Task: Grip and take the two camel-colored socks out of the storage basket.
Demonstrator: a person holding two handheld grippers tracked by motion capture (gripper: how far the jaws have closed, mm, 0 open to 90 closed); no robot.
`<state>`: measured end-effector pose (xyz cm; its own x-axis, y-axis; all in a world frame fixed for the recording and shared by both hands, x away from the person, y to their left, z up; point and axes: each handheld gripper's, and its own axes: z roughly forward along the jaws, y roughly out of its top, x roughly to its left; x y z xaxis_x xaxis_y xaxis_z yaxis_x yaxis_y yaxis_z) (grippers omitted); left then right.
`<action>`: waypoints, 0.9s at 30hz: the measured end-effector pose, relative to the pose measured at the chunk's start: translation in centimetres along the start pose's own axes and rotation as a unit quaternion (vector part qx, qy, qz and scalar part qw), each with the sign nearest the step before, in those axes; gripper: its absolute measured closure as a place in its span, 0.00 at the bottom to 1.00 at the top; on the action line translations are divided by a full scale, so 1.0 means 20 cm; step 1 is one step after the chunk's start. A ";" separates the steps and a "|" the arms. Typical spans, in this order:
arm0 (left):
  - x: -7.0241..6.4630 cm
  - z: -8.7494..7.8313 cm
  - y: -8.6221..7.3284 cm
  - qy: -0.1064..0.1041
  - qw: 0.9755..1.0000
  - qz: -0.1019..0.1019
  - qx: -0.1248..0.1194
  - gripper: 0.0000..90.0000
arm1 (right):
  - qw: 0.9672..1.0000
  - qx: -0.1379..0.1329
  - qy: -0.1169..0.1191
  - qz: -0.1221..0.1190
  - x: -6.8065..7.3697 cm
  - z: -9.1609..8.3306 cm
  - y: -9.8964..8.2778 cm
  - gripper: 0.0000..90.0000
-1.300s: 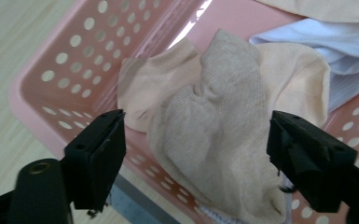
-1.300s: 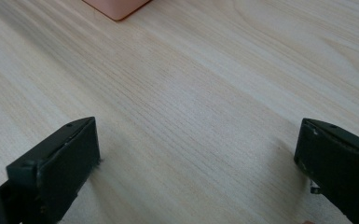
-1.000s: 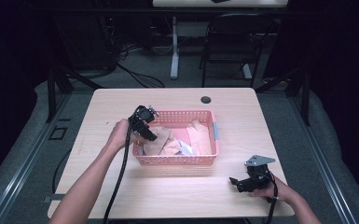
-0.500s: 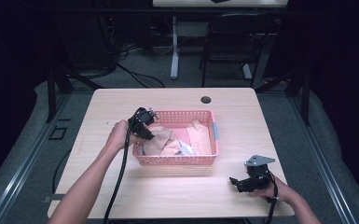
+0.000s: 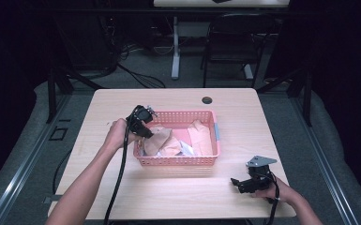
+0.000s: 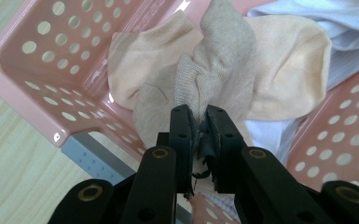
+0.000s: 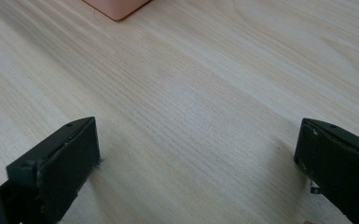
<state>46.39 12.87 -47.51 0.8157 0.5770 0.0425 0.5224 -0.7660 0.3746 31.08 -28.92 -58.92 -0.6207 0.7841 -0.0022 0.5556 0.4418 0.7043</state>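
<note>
Left tongs [image 6: 198,122] lower, pinching beige sock [image 6: 214,60].

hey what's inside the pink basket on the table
The pink basket holds beige socks: the left gripper pinches a darker beige sock lying over a paler one, with white fabric beside them. Anything underneath is covered.

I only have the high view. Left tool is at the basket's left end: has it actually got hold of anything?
Observer: Yes. The left tool is shut on a bunched fold of a beige sock.
Operator: Is the sock out of the basket?
Observer: No, it lies inside the pink basket, on a paler peach sock.
Operator: Anything else in there?
Observer: A pale blue-white cloth beyond the socks.
Operator: Right tool?
Observer: The right tool is open, its jaws wide apart over bare table, holding nothing.
</note>
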 end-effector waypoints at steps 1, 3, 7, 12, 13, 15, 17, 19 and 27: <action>0.00 -0.01 0.00 0.000 1.000 0.000 -0.004 0.90 | 1.000 0.000 0.000 0.000 0.00 0.00 0.00 0.00; 0.01 -0.03 0.01 -0.001 1.000 -0.004 -0.010 0.90 | 1.000 0.000 0.000 0.000 0.00 0.00 0.00 0.00; 0.01 -0.08 0.02 -0.003 1.000 -0.008 -0.023 0.90 | 1.000 0.000 0.000 0.000 0.00 0.00 0.00 0.00; 0.01 -0.12 0.04 -0.017 1.000 -0.005 -0.018 0.90 | 1.000 0.000 -0.001 0.000 0.00 0.00 0.00 0.00; 0.01 -0.13 0.04 -0.017 1.000 -0.001 -0.016 0.90 | 1.000 0.000 0.000 0.000 0.00 0.00 0.00 0.00; 0.01 -0.15 0.05 -0.021 1.000 0.001 -0.013 0.90 | 1.000 0.000 0.000 0.000 0.00 0.00 0.00 0.00; 0.00 -0.16 0.06 -0.025 1.000 0.002 -0.014 0.90 | 1.000 0.000 0.000 0.000 0.00 0.00 0.00 0.00; 0.00 -0.19 0.06 -0.029 0.999 0.006 -0.013 0.90 | 1.000 -0.001 0.000 0.001 0.00 0.00 0.00 0.00; 0.00 -0.28 0.10 -0.034 0.999 0.018 -0.002 0.90 | 1.000 -0.001 0.001 0.001 0.00 0.00 0.00 0.00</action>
<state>45.99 12.94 -41.54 0.8488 0.5286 -0.0081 0.4922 -0.7846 0.3771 31.07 -28.90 -58.93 -0.6204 0.7843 0.0003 0.5556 0.4392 0.7060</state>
